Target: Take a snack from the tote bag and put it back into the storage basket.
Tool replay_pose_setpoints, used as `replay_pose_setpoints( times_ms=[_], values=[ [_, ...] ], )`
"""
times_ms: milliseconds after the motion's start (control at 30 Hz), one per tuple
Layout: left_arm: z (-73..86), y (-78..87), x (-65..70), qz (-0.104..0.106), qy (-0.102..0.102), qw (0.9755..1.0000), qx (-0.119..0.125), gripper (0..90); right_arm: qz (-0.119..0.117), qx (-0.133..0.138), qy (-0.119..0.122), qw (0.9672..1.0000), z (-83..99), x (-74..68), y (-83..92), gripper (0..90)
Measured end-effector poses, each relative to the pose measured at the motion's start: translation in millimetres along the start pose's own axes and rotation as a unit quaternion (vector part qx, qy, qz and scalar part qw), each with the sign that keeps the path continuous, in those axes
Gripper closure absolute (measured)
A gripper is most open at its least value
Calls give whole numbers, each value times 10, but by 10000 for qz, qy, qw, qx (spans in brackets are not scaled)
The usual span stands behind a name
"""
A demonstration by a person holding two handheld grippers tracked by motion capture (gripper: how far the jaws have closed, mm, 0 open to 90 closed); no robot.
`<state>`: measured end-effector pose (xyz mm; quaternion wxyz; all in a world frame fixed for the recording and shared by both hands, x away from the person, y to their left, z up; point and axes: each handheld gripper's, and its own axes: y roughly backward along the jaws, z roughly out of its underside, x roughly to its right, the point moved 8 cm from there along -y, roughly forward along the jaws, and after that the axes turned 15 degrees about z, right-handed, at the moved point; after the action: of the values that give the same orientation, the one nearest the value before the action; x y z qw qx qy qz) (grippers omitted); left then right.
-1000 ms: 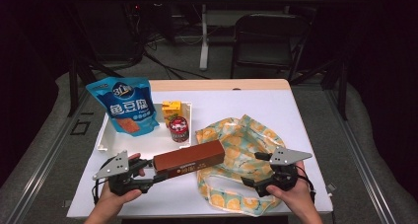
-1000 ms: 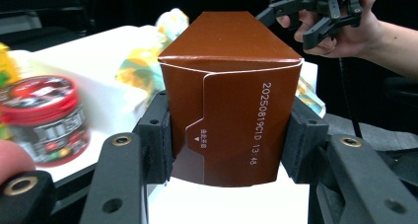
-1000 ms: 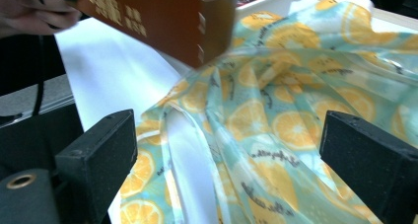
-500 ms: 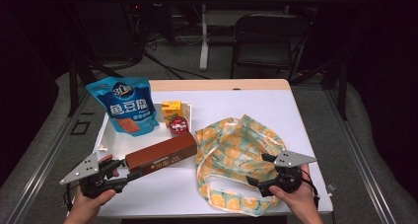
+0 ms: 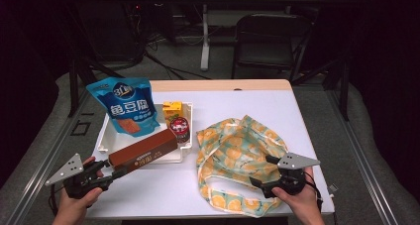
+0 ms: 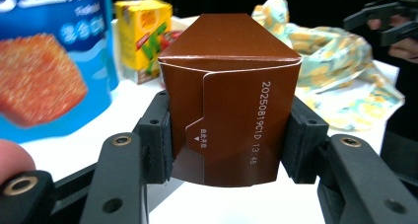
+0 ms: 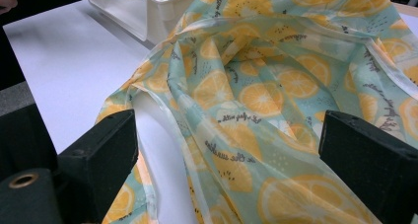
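Note:
A long brown box (image 5: 144, 153) is clamped at its near end by my left gripper (image 5: 113, 174), at the table's front left; its far end reaches over the white tray (image 5: 106, 135). In the left gripper view both pads (image 6: 160, 135) press the sides of the brown box (image 6: 229, 100). My right gripper (image 5: 263, 171) stands open at the front right over the orange-print fabric bag (image 5: 237, 150). In the right gripper view the jaws stand wide apart, with the bag (image 7: 256, 86) lying between and beyond them, untouched.
The tray holds a blue snack pouch (image 5: 126, 106), a yellow juice carton (image 5: 172, 110) and a small red can (image 5: 180, 128). A folding chair (image 5: 267, 41) stands beyond the table's far edge.
My left gripper has carried the brown box leftward, away from the bag, so its far end now lies over the tray. The right gripper has stayed in place.

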<state>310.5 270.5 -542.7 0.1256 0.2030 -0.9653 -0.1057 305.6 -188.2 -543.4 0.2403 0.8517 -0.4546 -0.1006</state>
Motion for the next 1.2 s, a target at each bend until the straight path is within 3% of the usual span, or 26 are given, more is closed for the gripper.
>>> replay_pose_setpoints(
  times_ms=[67,200,300,433,500,567,700,733,767,833,933,1000,1133,1200],
  values=[
    [59,-7,-50,-124,47,9999,-89,479,3,-3,-8,10000,10,7,0,77],
    [164,-21,-148,-179,160,9993,-273,479,4,-5,-45,10000,25,18,-1,78],
    [207,-39,-237,-399,233,9986,-261,479,13,-15,-34,10000,33,18,-2,79],
    [293,-88,-334,-557,310,9970,-442,478,-12,-37,-44,10000,48,8,-19,79],
    [297,-102,-352,-511,381,9971,-425,477,-25,-34,-43,10000,50,3,-29,79],
    [293,-122,-385,-632,361,9967,-368,477,-29,-44,-35,10000,52,0,-30,80],
    [328,-171,-414,-551,488,9969,-286,467,-34,-56,-31,10000,63,-8,-33,81],
    [336,-175,-408,-444,566,9968,-355,460,-30,-58,-27,10000,66,-9,-34,81],
    [336,-192,-415,-574,541,9962,-380,450,-31,-63,-27,10000,67,-10,-34,82],
    [345,-199,-400,-603,475,9956,-545,424,-32,-59,-40,10000,68,-15,-37,82],
    [317,-189,-395,-802,470,9950,-369,352,-28,-99,-1,9999,79,-20,-41,82],
    [302,-139,-366,-802,502,9948,-383,316,-26,-97,15,9999,83,-22,-44,82],
    [291,-48,-291,-1144,476,9914,-416,271,-43,-118,24,9999,95,-25,-42,82],
    [283,10,-255,-1419,553,9874,-434,276,-37,-104,14,9999,95,-26,-37,82]
  ],
)
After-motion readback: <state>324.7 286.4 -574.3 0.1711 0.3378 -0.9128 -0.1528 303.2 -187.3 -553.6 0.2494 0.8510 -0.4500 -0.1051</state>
